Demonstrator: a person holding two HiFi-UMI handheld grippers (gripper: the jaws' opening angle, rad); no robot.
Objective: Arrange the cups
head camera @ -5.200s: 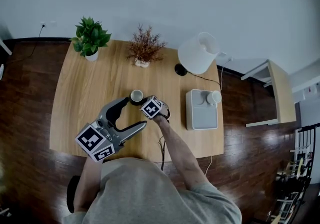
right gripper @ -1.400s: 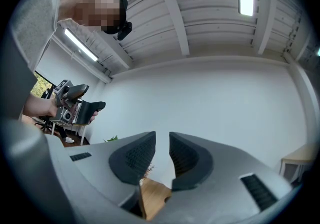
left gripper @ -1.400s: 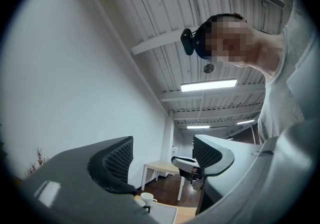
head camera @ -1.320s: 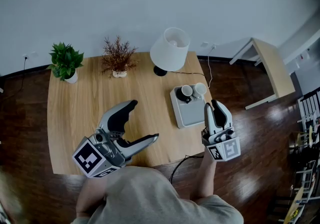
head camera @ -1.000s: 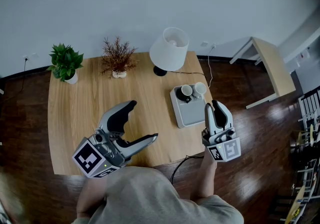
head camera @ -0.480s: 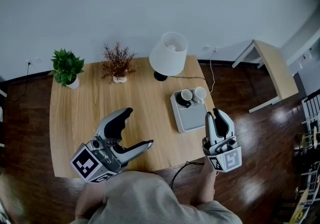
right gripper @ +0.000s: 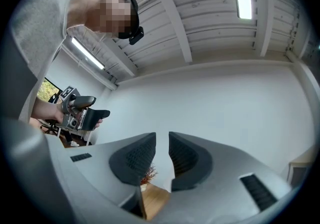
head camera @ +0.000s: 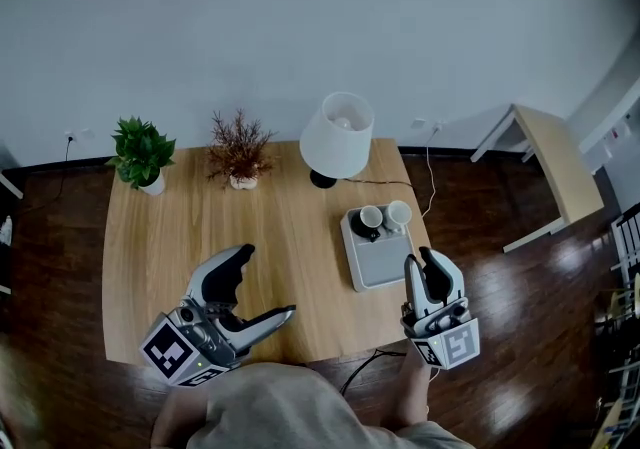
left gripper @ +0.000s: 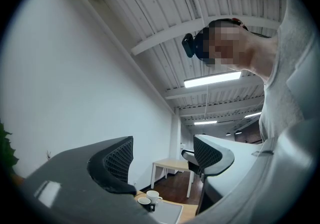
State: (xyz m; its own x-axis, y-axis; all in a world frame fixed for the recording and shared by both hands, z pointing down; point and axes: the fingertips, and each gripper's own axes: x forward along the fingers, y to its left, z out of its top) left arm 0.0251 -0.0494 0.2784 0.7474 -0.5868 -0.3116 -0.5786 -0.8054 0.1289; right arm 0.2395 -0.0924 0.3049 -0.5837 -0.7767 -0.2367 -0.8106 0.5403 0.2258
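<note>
Two cups stand side by side at the far end of the grey tray (head camera: 380, 259) on the wooden table (head camera: 170, 237): one white cup on a dark saucer (head camera: 371, 218) and a plain white cup (head camera: 398, 212). Both also show low in the left gripper view, the saucer cup (left gripper: 144, 201) and the plain cup (left gripper: 153, 196). My left gripper (head camera: 268, 282) (left gripper: 162, 160) hangs open and empty over the table's front edge. My right gripper (head camera: 421, 259) (right gripper: 162, 155) is just right of the tray's near corner, its jaws nearly together with only a thin slit and nothing held.
A white lamp (head camera: 337, 134) stands behind the tray, with its cable (head camera: 395, 182) running right. A dried plant (head camera: 237, 147) and a green potted plant (head camera: 141, 153) line the table's back edge. A small side table (head camera: 555, 165) stands on the dark floor to the right.
Five seconds ago the right gripper was at a cup mid-table; that cup is on the tray. Over the last second the table slid lower in the head view; both grippers kept their poses.
</note>
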